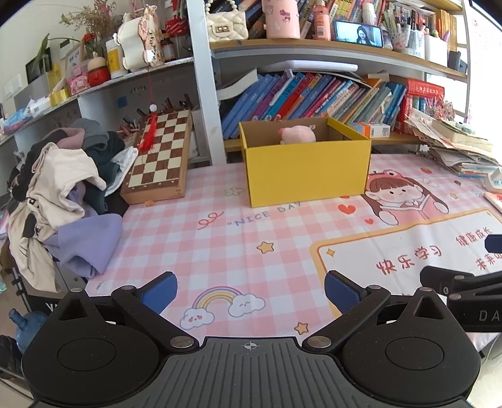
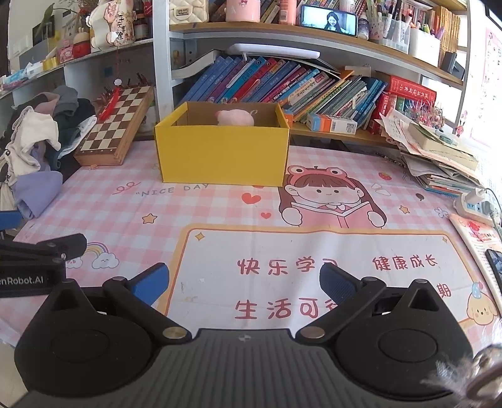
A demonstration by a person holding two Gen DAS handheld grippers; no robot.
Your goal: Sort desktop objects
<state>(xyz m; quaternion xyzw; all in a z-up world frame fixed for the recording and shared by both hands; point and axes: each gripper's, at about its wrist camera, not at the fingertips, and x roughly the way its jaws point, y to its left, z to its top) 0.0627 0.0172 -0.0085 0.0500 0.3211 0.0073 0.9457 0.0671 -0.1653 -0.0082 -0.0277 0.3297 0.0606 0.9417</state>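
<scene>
- Daylight flooded in from the right, washing out that edge in both views.
- Fisheye distortion bent the shelves [image 1: 329, 50] near the borders.
- The centre was sharp; corners vignetted black.

This is a child's study corner in a home. The table [image 2: 408, 248] wears a pink checked mat [image 2: 219, 213] printed with a cartoon girl reading, a rainbow and Chinese study slogans. Behind it, shelves hold leaning rows of children's books [image 2: 282, 84], a pen holder [image 2: 389, 28], a quilted cream handbag [image 1: 226, 26] and a propped phone [image 2: 328, 15]. A folded chessboard [image 1: 160, 153] and a heap of clothes [image 1: 59, 194] sit at the left edge, loose papers [image 2: 439, 157] stacked at the right.
</scene>
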